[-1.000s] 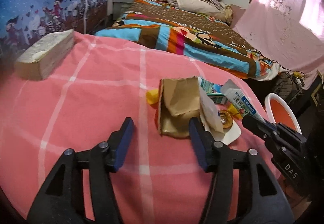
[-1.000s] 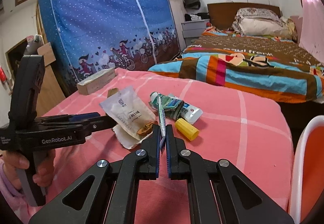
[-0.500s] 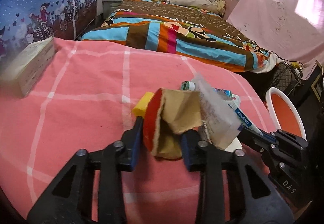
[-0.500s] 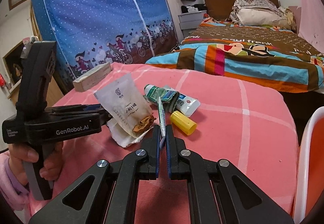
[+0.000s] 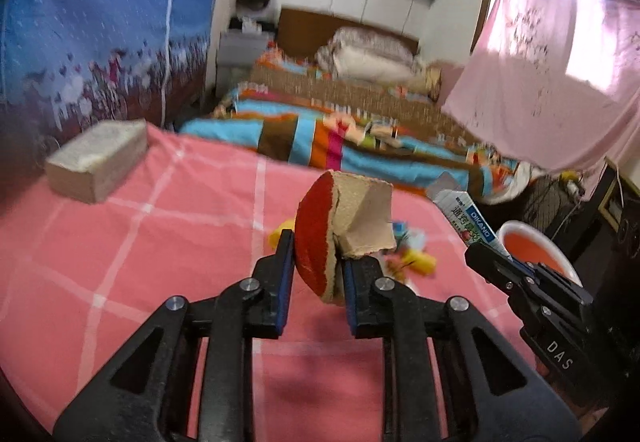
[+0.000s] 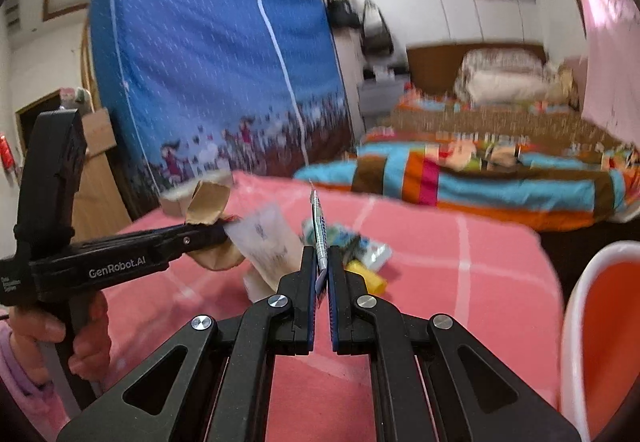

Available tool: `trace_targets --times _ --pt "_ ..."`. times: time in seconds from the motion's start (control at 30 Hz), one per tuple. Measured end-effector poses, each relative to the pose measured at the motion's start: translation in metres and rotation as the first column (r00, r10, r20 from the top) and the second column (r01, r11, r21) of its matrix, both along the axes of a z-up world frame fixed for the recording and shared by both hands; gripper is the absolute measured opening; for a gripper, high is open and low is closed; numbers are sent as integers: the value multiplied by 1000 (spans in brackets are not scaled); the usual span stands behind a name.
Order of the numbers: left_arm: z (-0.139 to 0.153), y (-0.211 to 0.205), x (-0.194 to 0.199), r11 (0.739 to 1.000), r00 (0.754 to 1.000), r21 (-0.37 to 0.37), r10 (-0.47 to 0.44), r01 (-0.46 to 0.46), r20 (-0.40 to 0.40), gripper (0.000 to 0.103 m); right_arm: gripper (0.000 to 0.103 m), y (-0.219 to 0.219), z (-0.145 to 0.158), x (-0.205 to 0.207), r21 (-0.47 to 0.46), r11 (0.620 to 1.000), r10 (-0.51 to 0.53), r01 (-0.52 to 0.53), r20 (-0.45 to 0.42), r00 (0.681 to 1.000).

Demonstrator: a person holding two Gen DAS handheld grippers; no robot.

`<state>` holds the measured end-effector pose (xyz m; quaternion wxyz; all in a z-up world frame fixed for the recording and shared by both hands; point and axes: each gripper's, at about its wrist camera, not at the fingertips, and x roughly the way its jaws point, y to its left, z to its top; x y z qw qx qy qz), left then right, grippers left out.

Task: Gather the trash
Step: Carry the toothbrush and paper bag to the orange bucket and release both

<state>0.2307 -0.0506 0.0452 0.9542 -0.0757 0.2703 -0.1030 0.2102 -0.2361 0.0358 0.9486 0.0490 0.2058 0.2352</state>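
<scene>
Left wrist view: the left gripper [image 5: 314, 266] pinches a folded piece of cardboard [image 5: 340, 230], red on one face and plain brown on the other. The piece stands upright between the blue pads and rises past the tips toward twelve o'clock, lifted above the pink checked bedspread [image 5: 160, 242]. At ten o'clock a pale tissue box [image 5: 96, 160] lies on the bedspread. Past the tips, at about two o'clock, blurred yellow and coloured scraps [image 5: 412, 260] lie on the cloth. At three o'clock the right gripper [image 5: 486, 260] holds a flat tube [image 5: 468, 218] printed "DIKANG" with Chinese characters too blurred to read; its body carries the letters "DAS". Just behind it sits an orange bin with a white rim [image 5: 536, 246].

Right wrist view: at nine o'clock the left gripper's side reads "GenRobot.AI", with the cardboard [image 6: 208, 206] caught at its tip. At centre the right gripper is pressed shut on the tube [image 6: 320, 238], seen edge-on and pointing to twelve o'clock. A clear wrapper [image 6: 268, 242] and a yellow cap [image 6: 366, 278] lie just beyond the tips. The bin [image 6: 600, 322] fills four o'clock.
</scene>
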Motion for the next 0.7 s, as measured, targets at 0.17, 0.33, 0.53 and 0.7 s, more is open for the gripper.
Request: trace_targets --times 0.17,0.33,0.53,0.7 --pt "26 -19 -26 999 988 -4 -32 33 154 27 3 -12 23 -28 64 997 -42 32 164 986" --pt "50 -47 -42 996 956 4 -86 89 279 27 3 -42 49 -55 141 985 -136 97 307 942" --pt "67 -90 -48 982 917 36 -186 185 352 27 3 -91 65 -76 217 955 -274 203 379 884" --pt "66 -131 -50 960 899 57 -277 274 340 28 3 -128 63 -85 244 923 -371 297 366 853"
